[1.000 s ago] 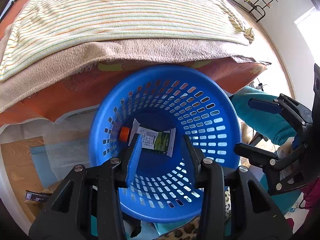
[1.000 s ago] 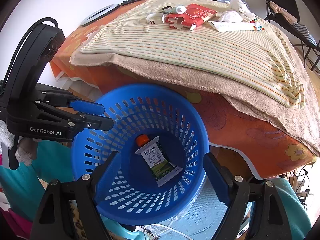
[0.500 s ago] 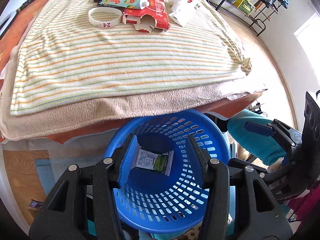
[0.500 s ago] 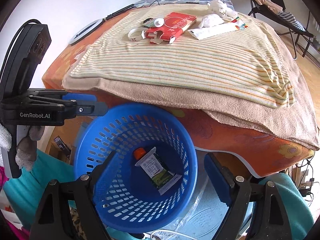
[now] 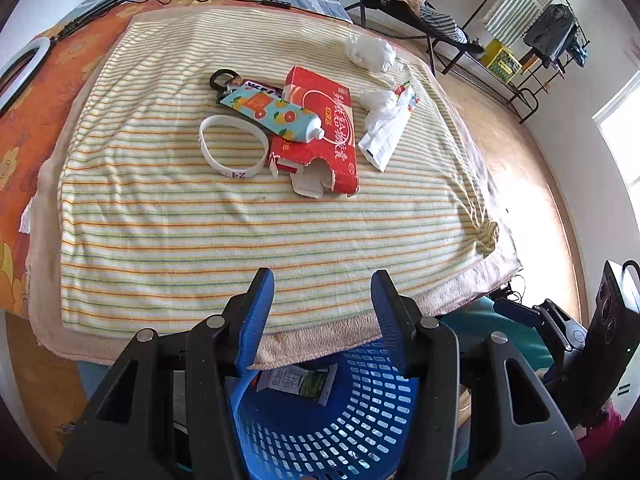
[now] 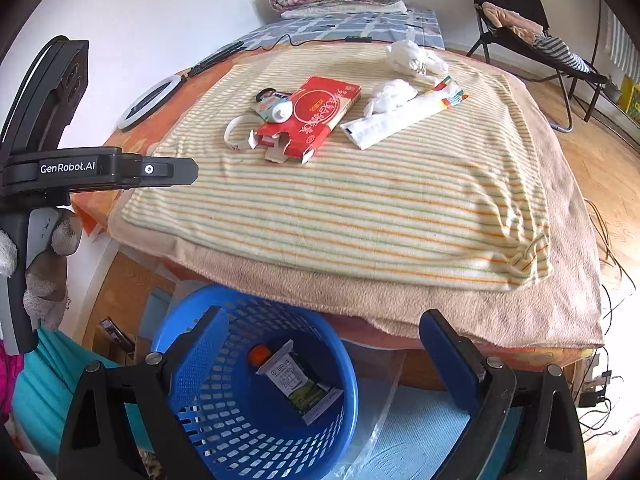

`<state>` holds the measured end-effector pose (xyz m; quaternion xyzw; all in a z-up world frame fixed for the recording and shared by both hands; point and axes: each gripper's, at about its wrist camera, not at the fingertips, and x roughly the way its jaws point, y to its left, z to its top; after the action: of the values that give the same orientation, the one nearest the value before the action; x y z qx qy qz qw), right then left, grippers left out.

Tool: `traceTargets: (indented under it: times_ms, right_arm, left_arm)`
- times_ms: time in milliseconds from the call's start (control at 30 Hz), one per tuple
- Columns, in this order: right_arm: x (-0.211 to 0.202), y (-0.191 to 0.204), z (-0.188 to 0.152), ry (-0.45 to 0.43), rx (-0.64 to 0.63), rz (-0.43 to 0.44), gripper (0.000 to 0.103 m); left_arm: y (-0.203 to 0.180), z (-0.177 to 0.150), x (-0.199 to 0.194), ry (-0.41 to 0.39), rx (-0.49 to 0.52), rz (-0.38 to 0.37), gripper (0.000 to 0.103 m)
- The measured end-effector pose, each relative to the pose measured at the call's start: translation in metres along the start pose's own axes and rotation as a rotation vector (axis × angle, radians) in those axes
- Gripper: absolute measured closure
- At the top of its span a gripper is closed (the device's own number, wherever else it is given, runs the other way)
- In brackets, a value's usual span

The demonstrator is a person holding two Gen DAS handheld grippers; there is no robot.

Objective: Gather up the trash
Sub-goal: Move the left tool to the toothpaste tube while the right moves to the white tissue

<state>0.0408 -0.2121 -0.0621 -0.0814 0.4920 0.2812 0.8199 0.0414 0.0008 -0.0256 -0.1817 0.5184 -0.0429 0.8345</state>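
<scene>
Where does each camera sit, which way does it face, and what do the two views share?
Left wrist: on the left gripper, facing the striped towel; the right gripper shows at its edge.
Right wrist: on the right gripper, facing the same way; a gloved hand shows.
Shared: red box, blue basket.

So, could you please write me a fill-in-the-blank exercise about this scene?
1. The basket under the bed's edge is ____ in colour.
2. Inside the basket lies one pouch with an ____ cap.
3. The fruit-patterned tube rests partly on the ____ box.
4. The white wristband lies on the ____ towel.

Missing words: blue; orange; red; striped
</scene>
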Motion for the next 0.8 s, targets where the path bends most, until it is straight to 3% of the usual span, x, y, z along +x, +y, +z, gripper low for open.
traceTargets:
  times_ms: [433, 667, 800]
  right_arm:
    - [0.012, -0.025, 0.091, -0.178, 0.033, -0.031, 0.005]
    - [0.038, -0.052, 0.139, -0.193, 0.112, -0.012, 0.006]
    - [0.054, -0.065, 0.158, -0.189, 0.142, 0.014, 0.012]
  left_arm:
    - [0.035, 0.069, 0.011, -0.064, -0.177, -0.027, 0.051]
    - [0.039, 0.096, 0.035, -0.044, -0.238, -0.063, 0.051]
    - [0.039, 0.107, 0.054, -0.024, -0.257, -0.074, 0.051]
